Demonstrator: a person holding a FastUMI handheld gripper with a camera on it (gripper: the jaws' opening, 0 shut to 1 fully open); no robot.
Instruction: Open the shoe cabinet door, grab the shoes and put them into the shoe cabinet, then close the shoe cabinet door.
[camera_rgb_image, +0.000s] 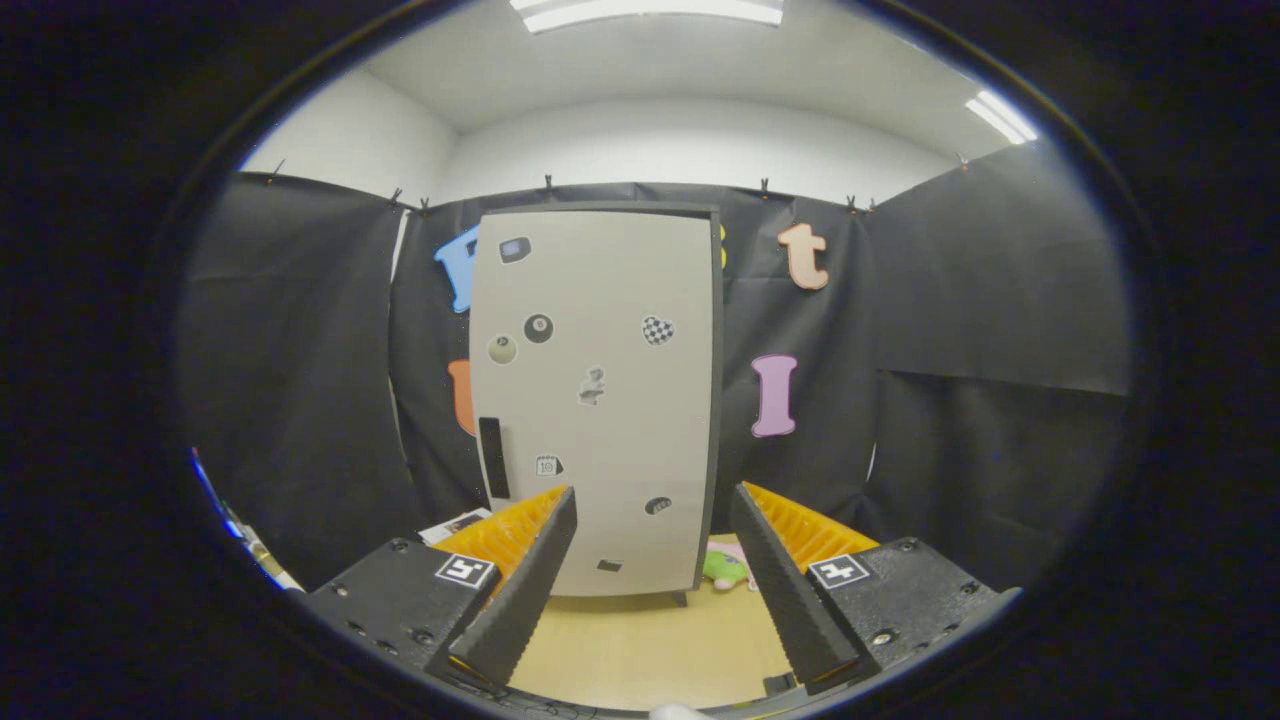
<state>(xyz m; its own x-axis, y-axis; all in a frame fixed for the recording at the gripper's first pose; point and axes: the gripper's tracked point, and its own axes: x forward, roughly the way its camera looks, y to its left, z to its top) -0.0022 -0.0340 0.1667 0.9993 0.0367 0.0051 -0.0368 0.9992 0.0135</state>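
A tall pale shoe cabinet (600, 400) stands straight ahead on a wooden floor, its door shut and dotted with several small stickers. A dark vertical handle (491, 457) sits low on the door's left edge. My gripper (652, 560) is open, fingers spread wide, nothing between them, and it hangs some way short of the door. A small pink and green shoe (728, 568) lies on the floor at the cabinet's lower right corner, just beyond my right finger (775, 580), partly hidden by it.
Black cloth walls close the booth behind and on both sides of the cabinet. Bare wooden floor (640, 640) runs from my fingers to the cabinet's foot. Some papers (455, 524) lie beyond the left finger, low on the left.
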